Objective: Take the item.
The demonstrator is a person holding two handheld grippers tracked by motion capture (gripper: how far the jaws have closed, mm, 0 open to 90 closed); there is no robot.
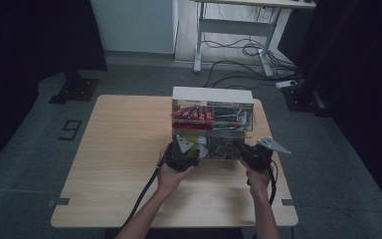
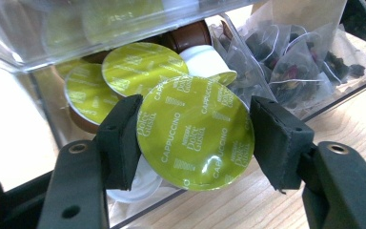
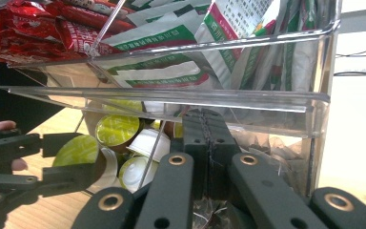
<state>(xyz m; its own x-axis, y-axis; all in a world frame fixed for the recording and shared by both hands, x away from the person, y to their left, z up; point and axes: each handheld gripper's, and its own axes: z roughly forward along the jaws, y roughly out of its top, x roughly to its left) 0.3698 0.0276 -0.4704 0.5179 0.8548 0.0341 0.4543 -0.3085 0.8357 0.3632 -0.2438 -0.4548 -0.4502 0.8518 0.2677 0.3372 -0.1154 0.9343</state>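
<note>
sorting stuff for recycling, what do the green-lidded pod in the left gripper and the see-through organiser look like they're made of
Coffee pod: the lid looks like thin metallic foil, glossy green with printed lettering and small crinkles that catch the light; the white cup under it looks like smooth plastic.

Organiser: looks like clear rigid plastic, probably acrylic, since the contents show through its walls and its edges shine. Glass cannot be ruled out by look alone.

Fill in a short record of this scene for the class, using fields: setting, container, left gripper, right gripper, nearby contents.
setting: wooden table
container: clear organiser with compartments
left gripper: shut on green-lidded cappuccino capsule, at the lower drawer's open front
right gripper: jaws shut together, nothing seen between them, at the organiser's lower front
nearby contents: more capsules, tea bags, red packets
</note>
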